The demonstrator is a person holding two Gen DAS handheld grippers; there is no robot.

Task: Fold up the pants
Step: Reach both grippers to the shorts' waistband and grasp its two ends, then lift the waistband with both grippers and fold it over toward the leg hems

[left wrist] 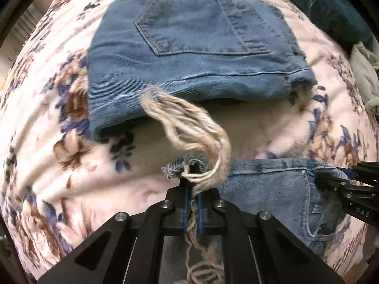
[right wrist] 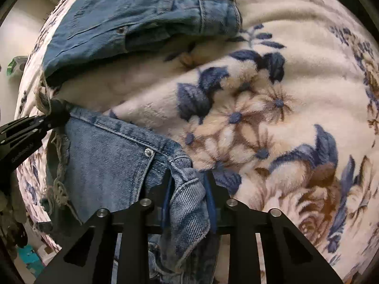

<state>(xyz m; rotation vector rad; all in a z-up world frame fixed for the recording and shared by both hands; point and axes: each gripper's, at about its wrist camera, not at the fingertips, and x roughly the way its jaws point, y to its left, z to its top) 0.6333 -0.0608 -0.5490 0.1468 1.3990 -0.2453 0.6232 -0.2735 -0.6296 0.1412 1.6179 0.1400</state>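
Note:
Blue denim pants [left wrist: 189, 54] lie on a floral blanket [left wrist: 47, 130], back pockets up, with a frayed cream thread bundle [left wrist: 189, 123] running from the far part to the near edge. My left gripper [left wrist: 193, 177] is shut on the frayed near denim edge and threads. My right gripper [right wrist: 188, 184] is shut on a bunched denim corner [right wrist: 187, 189] near a rivet [right wrist: 148, 152]. The right gripper also shows in the left wrist view [left wrist: 331, 179], and the left gripper shows in the right wrist view [right wrist: 56, 113]. The near denim part [right wrist: 106, 161] is held between both grippers.
The blanket [right wrist: 272, 118] covers a soft bed surface. A dark teal cloth [left wrist: 331, 4] and a pale fabric [left wrist: 364, 71] lie at the far right. A floor with small items [right wrist: 28, 258] shows past the blanket's left edge.

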